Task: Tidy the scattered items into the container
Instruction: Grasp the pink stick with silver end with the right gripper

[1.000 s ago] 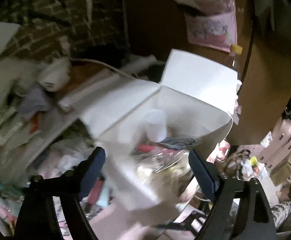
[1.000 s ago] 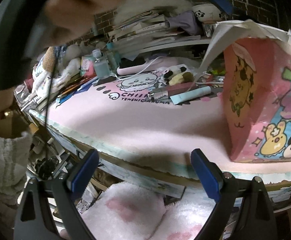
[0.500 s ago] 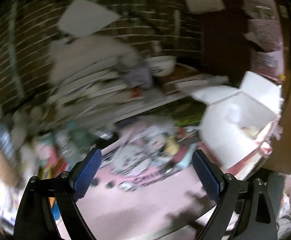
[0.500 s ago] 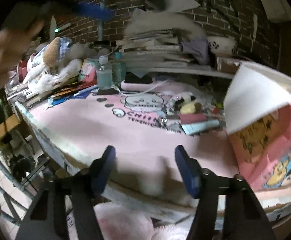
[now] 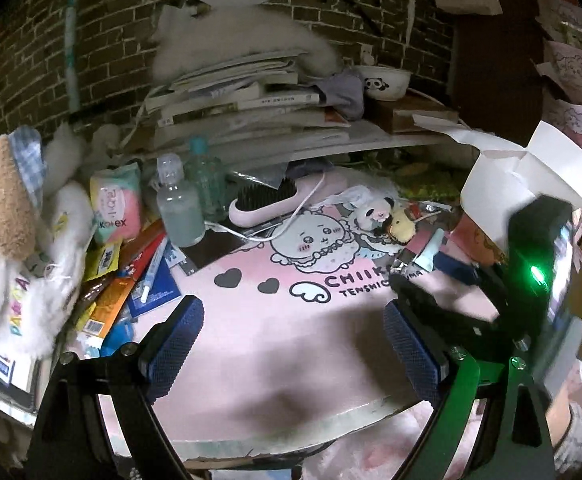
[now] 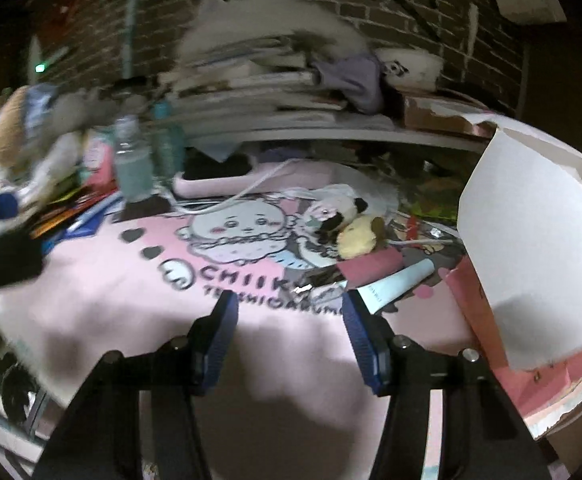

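The container (image 6: 475, 312) is a pink cartoon-printed box with white flaps (image 5: 531, 176) at the right end of the pink desk mat (image 5: 291, 320). Scattered beside it lie a pale blue tube (image 6: 395, 284), a yellow plush (image 6: 359, 236), a panda plush (image 6: 335, 212) and a pink card (image 6: 371, 268). My right gripper (image 6: 289, 316) hovers just short of the tube. Its jaws are closing and nothing is between them. My left gripper (image 5: 293, 332) stands wide open and empty over the bare middle of the mat.
A pink hairbrush (image 5: 271, 200), a white cable, two bottles (image 5: 179, 208), a tissue pack (image 5: 115, 208), pens and packets (image 5: 131, 280) and a stuffed dog (image 5: 11, 208) crowd the mat's back and left. A book stack (image 5: 243, 96) and a panda bowl (image 5: 383, 80) sit on the shelf behind.
The left gripper swung away from above the box's open top, leftward and down over the mat. The right gripper's jaws narrowed as it moved closer to the tube and the plush toys.
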Motion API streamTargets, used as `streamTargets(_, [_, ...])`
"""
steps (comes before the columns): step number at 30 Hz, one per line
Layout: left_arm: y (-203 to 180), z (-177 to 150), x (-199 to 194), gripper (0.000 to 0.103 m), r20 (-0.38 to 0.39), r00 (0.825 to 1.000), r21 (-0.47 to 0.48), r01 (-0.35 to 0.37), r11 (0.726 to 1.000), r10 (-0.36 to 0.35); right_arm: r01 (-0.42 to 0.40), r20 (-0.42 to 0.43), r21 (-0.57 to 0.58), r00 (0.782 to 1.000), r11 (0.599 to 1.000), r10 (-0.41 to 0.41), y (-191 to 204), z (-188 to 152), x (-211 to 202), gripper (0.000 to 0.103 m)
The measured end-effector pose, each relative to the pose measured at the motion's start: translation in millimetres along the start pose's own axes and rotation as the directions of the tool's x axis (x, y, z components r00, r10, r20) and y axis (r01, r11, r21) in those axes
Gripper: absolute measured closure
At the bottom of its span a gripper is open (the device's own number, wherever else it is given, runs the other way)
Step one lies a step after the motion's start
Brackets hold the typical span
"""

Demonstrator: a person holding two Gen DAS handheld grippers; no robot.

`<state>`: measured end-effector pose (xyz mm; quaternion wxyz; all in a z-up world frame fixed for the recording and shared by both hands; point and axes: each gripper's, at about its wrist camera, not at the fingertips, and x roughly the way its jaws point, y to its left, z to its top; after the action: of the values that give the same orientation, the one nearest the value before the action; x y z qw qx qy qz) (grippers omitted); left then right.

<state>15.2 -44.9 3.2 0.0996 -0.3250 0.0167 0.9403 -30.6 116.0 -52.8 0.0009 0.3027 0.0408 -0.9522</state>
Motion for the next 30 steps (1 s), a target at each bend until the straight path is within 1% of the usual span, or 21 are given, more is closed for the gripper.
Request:
streamTargets(4, [1.7,-2.4,-0.2,0.012,0.007,1.0,0.01,0.007,1.0,-0.007,0.047,-0.052,0.045,0.998,0.998,-0.045,-7.5,9.8,18.9,0.051])
streamTargets(6, [2.2,-3.3,0.6,0.012,0.005,1.0,0.006,0.015,1.0,-0.015,0.067,-0.075,0.06,0.995,0.996,-0.063,-11.2,13.9,25.8,0.045])
streamTargets(7, [3.0,-4.4,1.3,0.012,0.003,1.0,0.004,0.02,1.0,-0.02,0.062,-0.083,0.07,0.995,0.996,-0.056,-13.1,15.8,28.9,0.041])
streamTargets(8, [3.8,-5.4,2.1,0.012,0.0,1.0,0.003,0.022,1.0,-0.022,0.062,-0.089,0.081,0.995,0.995,-0.054,-14.5,17.1,31.0,0.041])
streamTargets(12, [7.5,-9.8,6.8,0.012,-0.013,1.0,0.01,0.006,1.0,-0.006,0.064,-0.128,0.114,0.991,0.991,-0.049,-19.1,20.5,42.7,0.04])
streamTargets(15, [12.1,-12.5,8.4,0.012,-0.017,1.0,0.006,0.002,1.0,-0.002,0.081,-0.119,0.107,0.991,0.991,-0.068,-19.6,18.6,44.2,0.041])
streamTargets(17, [15.9,-13.9,8.5,0.012,-0.016,1.0,-0.005,0.007,1.0,-0.007,0.079,-0.108,0.123,0.992,0.989,-0.066,-21.8,17.3,41.8,0.051])
streamTargets(18, [18.0,-14.3,8.6,0.012,-0.017,1.0,-0.011,0.008,1.0,-0.009,0.076,-0.105,0.121,0.992,0.99,-0.063,-21.8,16.3,40.6,0.054])
streamTargets(20, [21.4,-15.2,9.1,0.012,-0.018,1.0,-0.021,0.007,1.0,-0.008,0.067,-0.105,0.105,0.993,0.992,-0.056,-20.2,13.6,39.4,0.063])
streamTargets(23, [23.5,-16.7,7.9,0.012,-0.019,1.0,-0.028,0.005,1.0,-0.006,0.045,-0.104,0.093,0.994,0.995,-0.035,-18.8,7.7,35.9,0.071])
streamTargets(26, [22.9,-17.9,6.1,0.012,-0.018,1.0,-0.026,0.002,1.0,-0.003,0.013,-0.095,0.087,0.995,0.996,-0.005,-19.0,2.1,28.1,0.076])
streamTargets(30, [20.7,-18.9,4.6,0.012,-0.02,1.0,-0.019,0.0,1.0,0.0,0.004,-0.063,0.071,0.998,0.997,0.001,-17.9,-6.1,19.1,0.08])
